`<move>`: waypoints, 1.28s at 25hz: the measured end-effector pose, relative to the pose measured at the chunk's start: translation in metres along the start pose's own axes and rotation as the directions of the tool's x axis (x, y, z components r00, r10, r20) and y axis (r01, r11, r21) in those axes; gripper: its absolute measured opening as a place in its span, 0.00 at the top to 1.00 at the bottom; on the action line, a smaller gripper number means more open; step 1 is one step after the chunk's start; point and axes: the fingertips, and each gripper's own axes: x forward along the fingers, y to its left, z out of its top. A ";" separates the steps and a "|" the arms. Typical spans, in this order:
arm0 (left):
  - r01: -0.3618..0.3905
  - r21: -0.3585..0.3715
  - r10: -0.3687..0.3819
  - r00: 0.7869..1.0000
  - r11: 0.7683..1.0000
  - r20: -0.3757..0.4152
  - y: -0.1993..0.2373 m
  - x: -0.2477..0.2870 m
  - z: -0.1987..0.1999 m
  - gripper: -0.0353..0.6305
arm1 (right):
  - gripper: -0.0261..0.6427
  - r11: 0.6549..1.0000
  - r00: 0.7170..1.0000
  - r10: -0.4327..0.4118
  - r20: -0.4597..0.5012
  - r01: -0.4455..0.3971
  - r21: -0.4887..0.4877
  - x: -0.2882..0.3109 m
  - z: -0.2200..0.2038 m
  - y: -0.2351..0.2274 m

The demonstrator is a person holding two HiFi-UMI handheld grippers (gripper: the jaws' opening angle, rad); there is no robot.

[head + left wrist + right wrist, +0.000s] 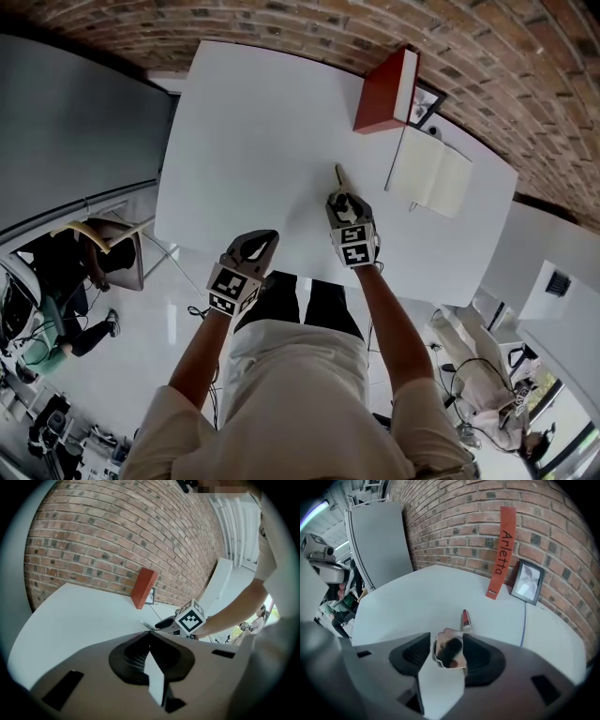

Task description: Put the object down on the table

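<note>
A small tool with a black handle, a shiny metal part and a red tip [451,649] lies between the jaws of my right gripper [447,644], with its tip [339,174] pointing away over the white table [253,141]. The jaws stand wide, with a narrow gap on the tool's left side, so the pads do not press on it. My right gripper [343,202] is low over the middle of the table. At the table's near edge my left gripper [262,240] is shut on nothing, its pads [150,639] together.
A red book [386,92] stands upright at the far edge against the brick wall, with a small picture frame [427,105] beside it. An open white notebook [431,175] lies to the right of my right gripper. A grey panel [75,122] and a chair [117,248] are to the left of the table.
</note>
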 end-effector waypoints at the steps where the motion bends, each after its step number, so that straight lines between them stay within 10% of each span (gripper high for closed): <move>1: 0.000 0.003 0.000 1.000 1.000 0.003 0.000 -0.002 0.001 0.96 | 0.66 1.000 1.000 -0.003 0.002 0.003 0.000 -0.002 0.001 0.001; 32: -0.029 0.050 0.018 0.978 0.998 0.207 -0.140 -0.079 0.116 0.96 | 0.77 0.992 0.921 -0.092 0.378 0.053 0.112 -0.315 0.067 -0.031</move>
